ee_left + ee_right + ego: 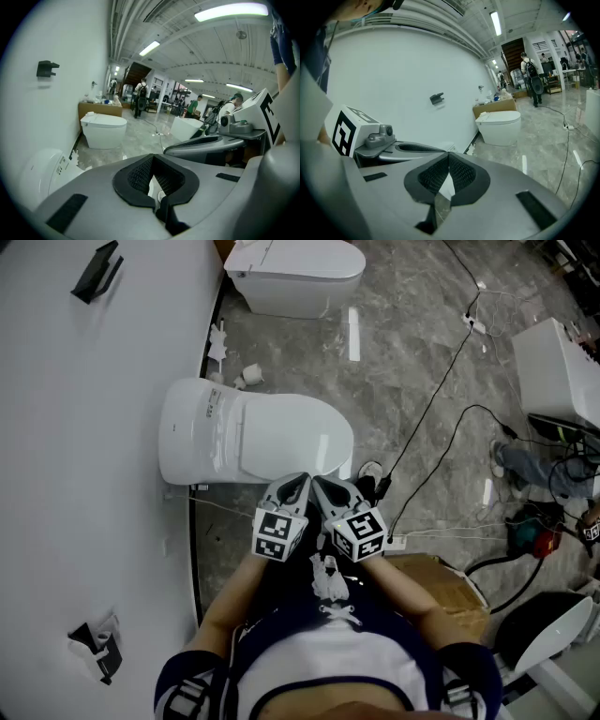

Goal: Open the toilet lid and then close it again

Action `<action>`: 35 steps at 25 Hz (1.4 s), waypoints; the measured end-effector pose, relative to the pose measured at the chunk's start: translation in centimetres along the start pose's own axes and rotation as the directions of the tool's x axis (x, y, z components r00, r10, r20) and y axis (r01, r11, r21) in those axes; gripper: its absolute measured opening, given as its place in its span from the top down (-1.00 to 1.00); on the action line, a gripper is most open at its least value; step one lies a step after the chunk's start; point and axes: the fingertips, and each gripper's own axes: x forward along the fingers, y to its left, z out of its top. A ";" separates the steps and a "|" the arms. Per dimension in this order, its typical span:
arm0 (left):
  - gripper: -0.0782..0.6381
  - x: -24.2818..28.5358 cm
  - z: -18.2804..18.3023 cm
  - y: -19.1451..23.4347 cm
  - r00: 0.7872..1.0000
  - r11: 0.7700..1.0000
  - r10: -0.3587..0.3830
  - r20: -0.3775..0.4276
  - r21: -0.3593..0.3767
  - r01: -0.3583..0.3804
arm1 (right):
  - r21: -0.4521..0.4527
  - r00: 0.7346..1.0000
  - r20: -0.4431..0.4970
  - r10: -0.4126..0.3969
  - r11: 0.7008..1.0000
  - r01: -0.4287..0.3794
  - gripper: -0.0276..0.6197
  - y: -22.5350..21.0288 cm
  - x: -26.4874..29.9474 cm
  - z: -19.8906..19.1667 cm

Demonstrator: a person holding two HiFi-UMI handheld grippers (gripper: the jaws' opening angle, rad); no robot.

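Just ahead of the person, the toilet (pixel 202 432) stands against the left wall, its lid (pixel 291 439) down. The left gripper (pixel 300 480) and right gripper (pixel 321 484) hover together at its near side, both closed and empty. Opening looks not yet begun; next, hook a tip under the lid's front edge and lift.

Two toilets (pixel 253 432) (pixel 295 273), two grippers (pixel 296 482) (pixel 326 486)

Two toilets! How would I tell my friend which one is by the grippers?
Find the big white wall on the left; two white toilets stand against it. Pick the near toilet, lid shut. Unlike the far toilet at the top, it sits right ahead of the left gripper and right gripper.
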 end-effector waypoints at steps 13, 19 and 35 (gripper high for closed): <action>0.76 4.1 -2.3 0.3 0.998 0.999 -0.006 -0.062 -0.033 0.004 | 0.080 1.000 -0.028 -0.014 0.997 0.016 0.89 -3.9 1.6 -2.7; 0.76 6.4 -4.4 1.1 0.993 0.999 -0.005 -0.117 -0.051 -0.001 | 0.121 0.998 -0.056 -0.005 0.993 0.012 0.89 -5.9 3.1 -4.8; 0.76 12.8 -12.1 2.0 0.954 0.995 -0.022 -0.298 -0.097 -0.008 | 0.251 0.976 -0.218 0.025 0.967 0.032 0.88 -11.8 6.9 -12.9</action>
